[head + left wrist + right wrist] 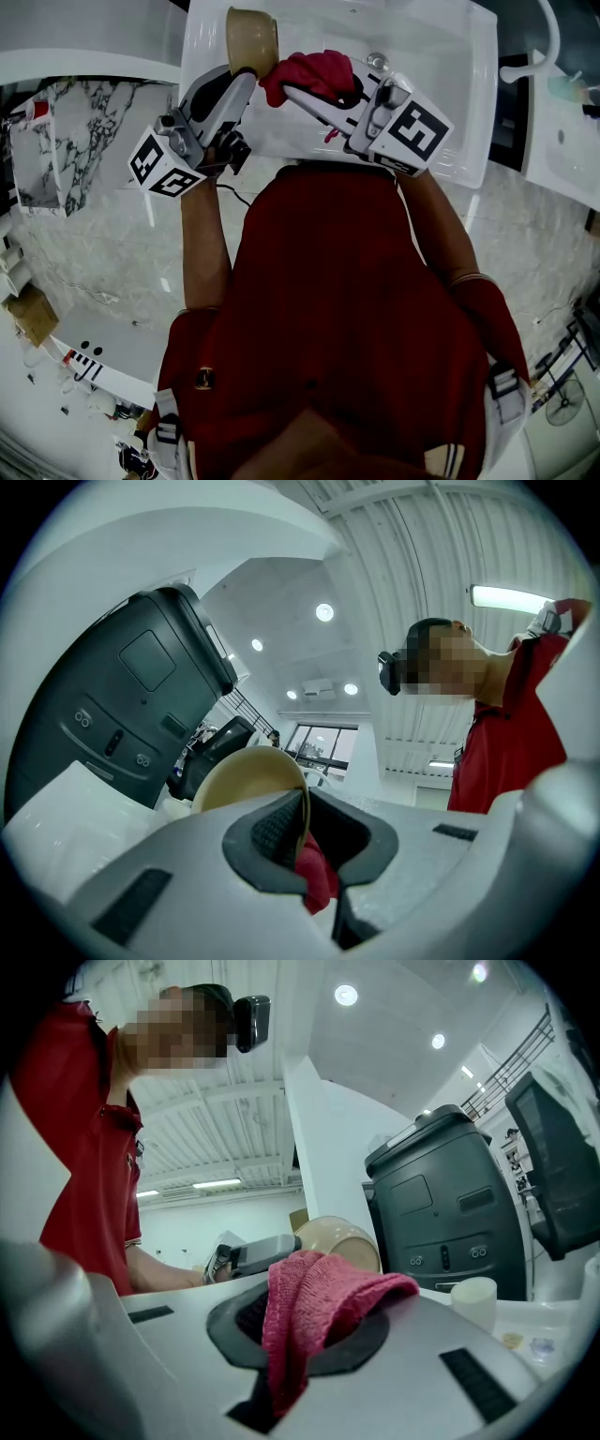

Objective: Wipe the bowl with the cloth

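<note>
A tan bowl (251, 39) is held up over the white sink (450, 103), tipped on its side. My left gripper (246, 80) is shut on its rim; in the left gripper view the bowl (246, 775) stands between the jaws, with a bit of red cloth (317, 878) behind it. My right gripper (298, 89) is shut on the red cloth (314, 73), which sits right beside the bowl. In the right gripper view the cloth (314, 1312) drapes over the jaws, with the bowl (342, 1239) just beyond.
A chrome drain (377, 62) lies in the sink basin. A white tap (544, 47) curves at the right. Marble counter (66, 141) is at the left. A dark machine (445, 1204) and a white cup (473, 1299) stand on the counter.
</note>
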`<control>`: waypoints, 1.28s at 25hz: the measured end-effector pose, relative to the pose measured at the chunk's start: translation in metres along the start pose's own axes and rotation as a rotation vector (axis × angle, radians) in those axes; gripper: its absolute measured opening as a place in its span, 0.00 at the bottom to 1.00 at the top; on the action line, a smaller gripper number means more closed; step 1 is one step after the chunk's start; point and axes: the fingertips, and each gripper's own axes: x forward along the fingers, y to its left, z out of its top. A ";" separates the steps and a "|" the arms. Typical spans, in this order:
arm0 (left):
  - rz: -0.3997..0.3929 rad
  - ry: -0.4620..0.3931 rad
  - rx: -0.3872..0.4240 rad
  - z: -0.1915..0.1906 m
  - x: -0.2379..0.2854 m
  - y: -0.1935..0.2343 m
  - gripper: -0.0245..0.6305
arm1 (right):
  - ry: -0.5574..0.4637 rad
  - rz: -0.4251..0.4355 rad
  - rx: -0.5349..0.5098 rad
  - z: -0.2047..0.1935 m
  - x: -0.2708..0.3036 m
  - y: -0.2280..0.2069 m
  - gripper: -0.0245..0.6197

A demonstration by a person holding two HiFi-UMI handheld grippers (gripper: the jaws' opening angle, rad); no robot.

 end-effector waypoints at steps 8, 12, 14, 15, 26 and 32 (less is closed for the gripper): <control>-0.001 0.015 -0.006 -0.004 -0.002 0.000 0.07 | -0.053 -0.008 -0.009 0.016 -0.002 0.000 0.09; -0.008 0.027 -0.008 -0.007 -0.003 -0.002 0.07 | -0.069 -0.018 -0.017 0.022 -0.003 -0.002 0.09; -0.013 0.031 -0.009 -0.008 -0.003 -0.003 0.07 | -0.086 -0.025 -0.018 0.026 -0.005 -0.003 0.09; -0.016 0.034 -0.010 -0.008 -0.003 -0.004 0.07 | -0.097 -0.028 -0.017 0.029 -0.006 -0.004 0.09; -0.057 0.058 -0.013 -0.013 -0.002 -0.014 0.07 | -0.186 -0.087 0.011 0.048 -0.015 -0.018 0.09; -0.083 0.060 -0.016 -0.014 -0.001 -0.018 0.07 | -0.223 -0.128 0.034 0.054 -0.019 -0.030 0.09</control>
